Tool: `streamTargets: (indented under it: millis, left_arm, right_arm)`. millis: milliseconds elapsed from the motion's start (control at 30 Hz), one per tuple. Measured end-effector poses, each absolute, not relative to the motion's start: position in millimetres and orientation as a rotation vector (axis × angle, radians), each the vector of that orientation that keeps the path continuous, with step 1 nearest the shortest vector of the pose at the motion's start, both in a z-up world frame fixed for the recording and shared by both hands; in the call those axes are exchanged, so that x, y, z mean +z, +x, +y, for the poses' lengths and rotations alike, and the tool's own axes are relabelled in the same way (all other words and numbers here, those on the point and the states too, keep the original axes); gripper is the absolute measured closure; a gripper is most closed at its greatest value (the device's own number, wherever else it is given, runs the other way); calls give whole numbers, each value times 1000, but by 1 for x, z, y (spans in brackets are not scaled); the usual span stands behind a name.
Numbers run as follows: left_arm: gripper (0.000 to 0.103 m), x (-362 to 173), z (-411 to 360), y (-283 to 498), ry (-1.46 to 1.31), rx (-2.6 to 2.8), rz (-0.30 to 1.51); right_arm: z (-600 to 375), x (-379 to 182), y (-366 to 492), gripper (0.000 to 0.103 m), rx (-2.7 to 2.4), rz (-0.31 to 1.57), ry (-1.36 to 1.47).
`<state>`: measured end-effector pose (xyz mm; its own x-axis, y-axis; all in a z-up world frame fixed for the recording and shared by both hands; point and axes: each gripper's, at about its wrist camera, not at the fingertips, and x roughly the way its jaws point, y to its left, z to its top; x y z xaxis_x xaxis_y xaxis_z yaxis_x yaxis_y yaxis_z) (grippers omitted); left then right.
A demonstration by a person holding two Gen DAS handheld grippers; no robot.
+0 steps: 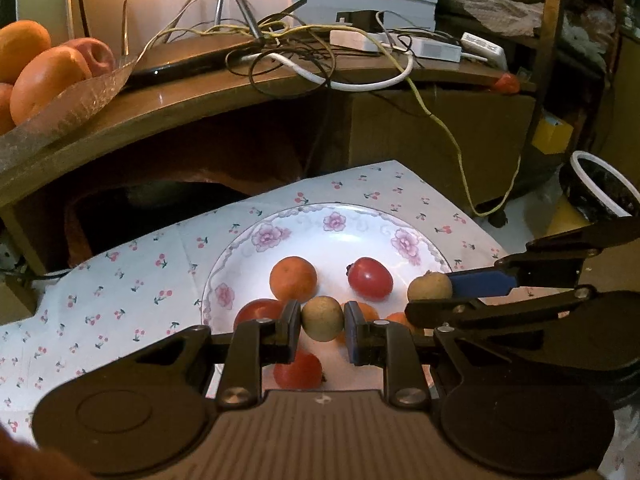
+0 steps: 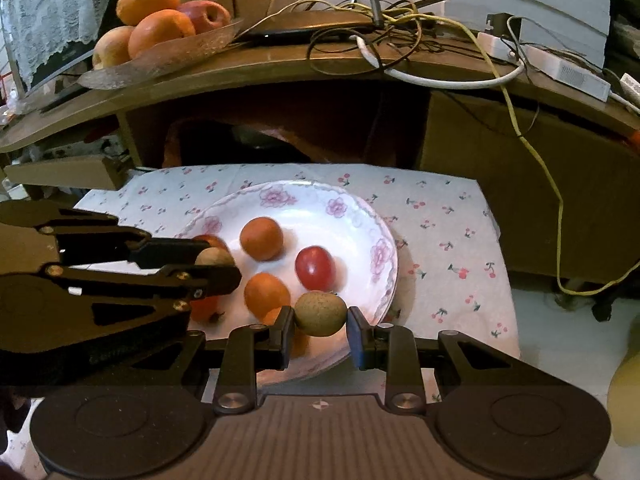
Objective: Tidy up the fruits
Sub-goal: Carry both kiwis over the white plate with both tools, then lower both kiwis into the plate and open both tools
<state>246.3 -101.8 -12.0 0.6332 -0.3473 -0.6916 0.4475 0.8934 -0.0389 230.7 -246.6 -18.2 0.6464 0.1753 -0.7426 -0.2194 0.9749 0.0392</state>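
A white flowered plate (image 1: pixel 304 224) (image 2: pixel 352 216) sits on a cherry-print cloth and holds small oranges (image 1: pixel 293 279) (image 2: pixel 261 238) and red fruits (image 1: pixel 370 278) (image 2: pixel 315 267). My left gripper (image 1: pixel 322 318) is shut on a small tan round fruit (image 1: pixel 322 317) above the plate. It shows from the side in the right wrist view (image 2: pixel 216 266) with its fruit (image 2: pixel 212 258). My right gripper (image 2: pixel 319 314) is shut on a second tan fruit (image 2: pixel 319 313) over the plate's near right rim. It also shows in the left wrist view (image 1: pixel 432 292) with its fruit (image 1: pixel 430 287).
A wooden shelf (image 1: pixel 224 92) (image 2: pixel 280 68) runs behind the cloth, with tangled cables (image 1: pixel 320 52) and a glass dish of big oranges and apples (image 1: pixel 44 68) (image 2: pixel 160 28). A dark bowl with a white rim (image 1: pixel 600 184) stands on the floor at right.
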Motion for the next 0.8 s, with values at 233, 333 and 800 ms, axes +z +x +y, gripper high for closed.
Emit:
streamTargets:
  millis: [233, 333, 800]
  left_arm:
    - [75, -15, -99, 253, 126, -447, 772]
    - [75, -15, -97, 253, 121, -441, 772]
    - [73, -14, -96, 255, 94, -438, 778]
  right_arm:
    - [-244, -22, 240, 73, 219, 830, -57]
    - [-244, -23, 242, 73, 224, 832, -46]
    - [-246, -25, 242, 69, 223, 822, -22]
